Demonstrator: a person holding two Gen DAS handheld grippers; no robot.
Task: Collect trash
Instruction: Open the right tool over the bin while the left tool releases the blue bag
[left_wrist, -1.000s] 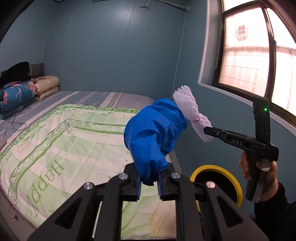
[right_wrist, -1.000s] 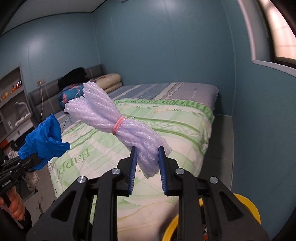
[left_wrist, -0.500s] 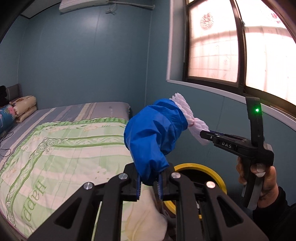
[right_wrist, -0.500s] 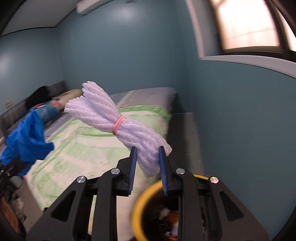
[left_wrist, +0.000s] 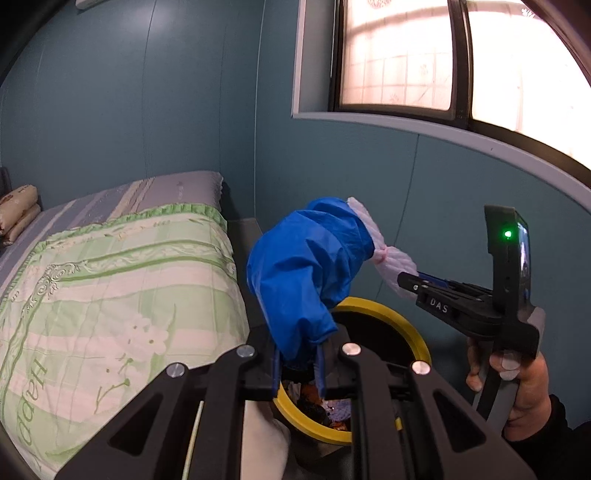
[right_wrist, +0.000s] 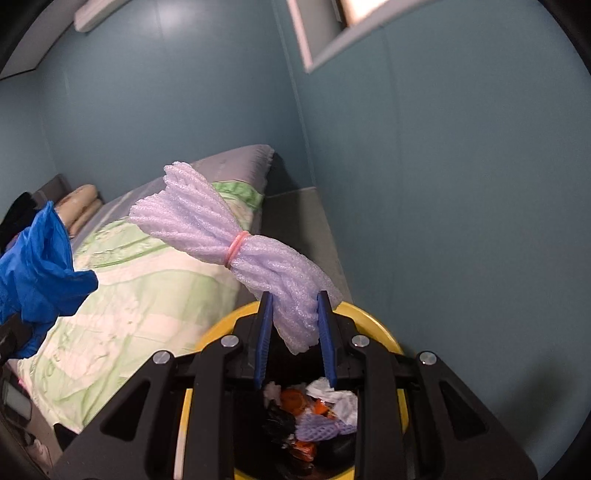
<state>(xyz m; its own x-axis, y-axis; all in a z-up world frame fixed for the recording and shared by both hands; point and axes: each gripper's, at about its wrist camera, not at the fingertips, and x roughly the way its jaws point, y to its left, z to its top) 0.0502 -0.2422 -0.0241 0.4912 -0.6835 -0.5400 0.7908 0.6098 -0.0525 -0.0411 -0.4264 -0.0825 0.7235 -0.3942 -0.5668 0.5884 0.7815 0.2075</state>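
Plainly, "DAS" marks the right gripper (left_wrist: 408, 286), pinching a foam net bundle (right_wrist: 236, 251); the left gripper (left_wrist: 298, 363) pinches a blue glove (left_wrist: 306, 266) over the yellow-rimmed bin (right_wrist: 369, 317) of crumpled trash (right_wrist: 314, 410).

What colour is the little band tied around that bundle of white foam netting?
Pink. The band cinches the foam netting near its middle, clearest in the right wrist view.

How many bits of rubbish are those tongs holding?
2: a blue glove in the left tongs, a foam net bundle in the right tongs, both above the bin.
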